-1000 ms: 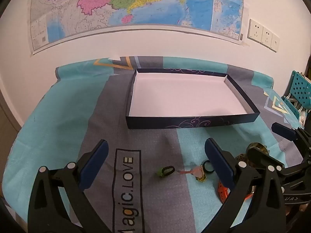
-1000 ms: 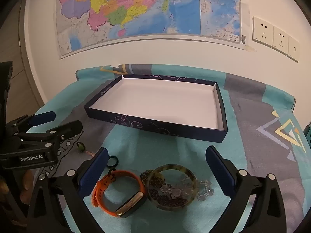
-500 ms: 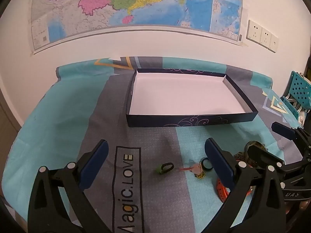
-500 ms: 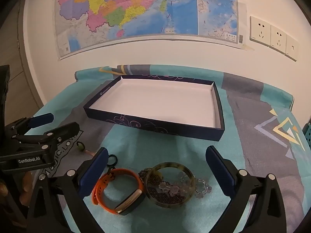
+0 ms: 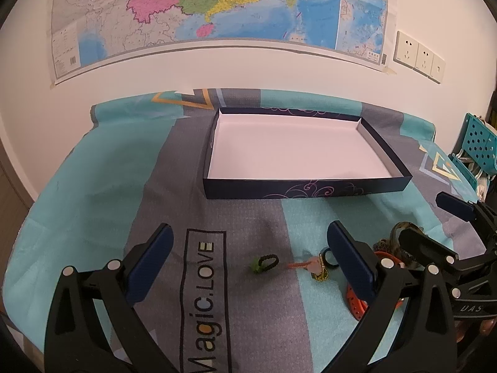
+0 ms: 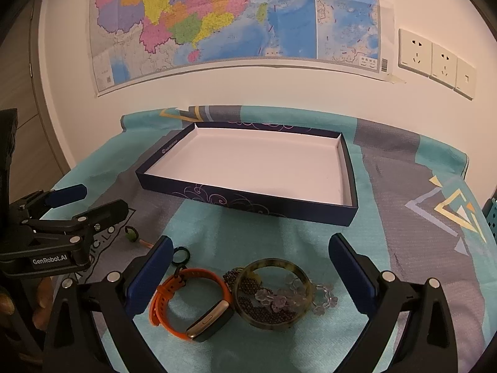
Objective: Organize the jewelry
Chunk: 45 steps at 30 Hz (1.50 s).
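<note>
Jewelry all out on the cloth (image 6: 388,236), not yet in the box (image 6: 248,199). Empty box just behind, ready to fill. Left gripper (image 5: 248,261) wide open over a green ring (image 5: 264,262). Right gripper (image 6: 250,267) wide open above an orange band (image 6: 186,304) and round bangle (image 6: 273,295), holding nothing.
</note>
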Each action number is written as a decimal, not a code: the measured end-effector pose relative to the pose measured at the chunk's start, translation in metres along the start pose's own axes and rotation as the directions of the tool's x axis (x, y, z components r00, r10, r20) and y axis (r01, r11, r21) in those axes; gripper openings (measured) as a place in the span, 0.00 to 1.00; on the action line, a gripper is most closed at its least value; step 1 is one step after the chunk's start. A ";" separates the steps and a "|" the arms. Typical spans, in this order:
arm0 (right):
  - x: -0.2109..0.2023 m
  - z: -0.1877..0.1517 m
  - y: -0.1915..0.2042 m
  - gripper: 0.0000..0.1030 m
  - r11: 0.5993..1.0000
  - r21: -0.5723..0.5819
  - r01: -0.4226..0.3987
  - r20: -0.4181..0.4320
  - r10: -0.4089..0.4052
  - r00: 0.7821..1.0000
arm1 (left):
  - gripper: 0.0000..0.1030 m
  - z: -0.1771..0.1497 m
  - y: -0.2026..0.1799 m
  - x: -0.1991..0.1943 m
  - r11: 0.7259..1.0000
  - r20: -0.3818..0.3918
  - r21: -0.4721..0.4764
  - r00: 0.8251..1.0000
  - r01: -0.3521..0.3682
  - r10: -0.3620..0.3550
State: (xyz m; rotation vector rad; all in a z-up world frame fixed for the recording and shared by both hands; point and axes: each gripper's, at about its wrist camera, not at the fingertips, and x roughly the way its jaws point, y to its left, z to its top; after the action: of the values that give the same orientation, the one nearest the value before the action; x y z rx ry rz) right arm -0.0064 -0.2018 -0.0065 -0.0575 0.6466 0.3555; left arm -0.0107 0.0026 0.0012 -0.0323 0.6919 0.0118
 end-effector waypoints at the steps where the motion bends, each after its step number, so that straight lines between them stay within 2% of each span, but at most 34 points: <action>1: 0.000 0.000 0.000 0.94 1.000 0.000 0.000 0.001 0.000 1.000 | 0.95 0.000 0.000 -0.001 1.000 0.001 0.001 1.000 0.000 0.000; 45: 0.003 0.001 -0.002 0.94 1.000 0.007 -0.015 -0.009 0.015 1.000 | 0.95 -0.003 -0.009 0.003 1.000 -0.006 0.011 1.000 0.001 -0.001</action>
State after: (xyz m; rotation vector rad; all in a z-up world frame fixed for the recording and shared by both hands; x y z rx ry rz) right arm -0.0030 -0.2031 -0.0075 -0.0478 0.6580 0.3678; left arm -0.0100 -0.0065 -0.0030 -0.0218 0.6979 0.0065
